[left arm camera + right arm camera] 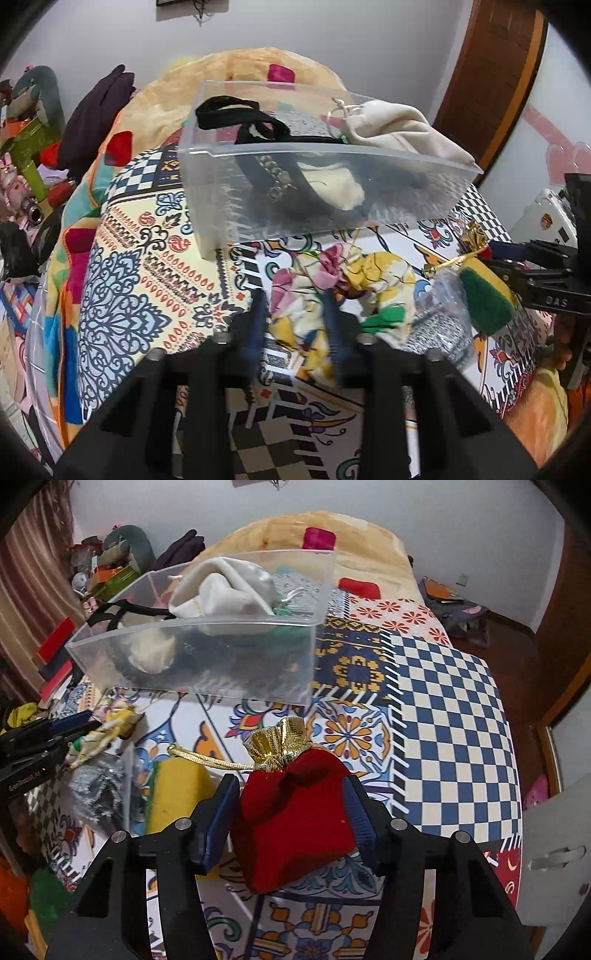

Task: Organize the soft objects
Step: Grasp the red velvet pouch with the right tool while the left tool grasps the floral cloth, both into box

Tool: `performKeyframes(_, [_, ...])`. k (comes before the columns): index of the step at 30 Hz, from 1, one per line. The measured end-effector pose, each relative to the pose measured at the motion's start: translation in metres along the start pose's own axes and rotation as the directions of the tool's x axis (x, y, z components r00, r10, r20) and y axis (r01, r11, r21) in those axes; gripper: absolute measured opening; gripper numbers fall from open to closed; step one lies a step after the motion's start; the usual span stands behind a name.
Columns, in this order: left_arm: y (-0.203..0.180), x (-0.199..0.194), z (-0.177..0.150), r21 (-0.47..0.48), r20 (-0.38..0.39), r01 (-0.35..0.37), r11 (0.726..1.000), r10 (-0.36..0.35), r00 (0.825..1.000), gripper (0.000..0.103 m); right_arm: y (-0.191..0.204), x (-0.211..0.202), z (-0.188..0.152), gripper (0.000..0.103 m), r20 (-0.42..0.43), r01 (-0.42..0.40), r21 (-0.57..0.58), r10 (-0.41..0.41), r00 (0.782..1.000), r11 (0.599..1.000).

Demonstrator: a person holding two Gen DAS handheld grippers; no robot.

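A clear plastic bin (314,206) (207,664) sits on the patterned bed, holding a cream cloth pouch (402,129) (225,590), a black strap (236,114) and other soft items. My left gripper (295,299) is closed on a floral cloth scrunchie (343,280) (107,731) lying just in front of the bin. My right gripper (291,786) is closed on a red velvet pouch with a gold top (295,808). A yellow-green sponge (484,291) (173,794) and a grey mesh pouch (439,325) (96,794) lie between them.
The patterned bedspread (450,709) covers the bed. An orange blanket (236,74) is piled behind the bin. Clutter and toys (29,147) crowd the left side. A wooden door (491,74) stands at the right.
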State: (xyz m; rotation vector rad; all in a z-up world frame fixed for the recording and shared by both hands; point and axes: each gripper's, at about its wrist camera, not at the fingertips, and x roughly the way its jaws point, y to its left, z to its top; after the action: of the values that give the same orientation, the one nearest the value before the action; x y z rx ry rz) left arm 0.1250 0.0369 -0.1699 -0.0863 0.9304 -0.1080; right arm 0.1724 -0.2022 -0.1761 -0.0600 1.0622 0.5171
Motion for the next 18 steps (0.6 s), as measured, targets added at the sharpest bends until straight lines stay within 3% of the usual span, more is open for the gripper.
performKeyframes(5, [-0.006,-0.005,-0.001,0.024,0.014,0.0,1.0,-0.001,1.0,0.01,-0.001,0.002,-0.002,0.05,-0.002,0.016,-0.012,-0.016,1.0,1.0])
performKeyframes(8, [-0.006,-0.012,0.0,0.027,0.037,0.011,1.0,-0.012,0.999,0.009,0.003,0.0,-0.002,0.032,0.006,0.003,-0.026,-0.003,1.0,1.0])
performKeyframes(10, [-0.009,-0.021,0.002,0.034,0.062,0.013,0.999,-0.015,0.998,0.009,0.007,-0.002,-0.002,0.013,0.012,-0.001,-0.036,0.001,1.0,0.999])
performKeyframes(18, [-0.018,-0.06,0.013,0.052,0.169,0.02,0.998,-0.029,0.985,0.008,0.011,-0.016,0.002,0.011,0.052,-0.011,-0.043,0.013,0.999,0.999])
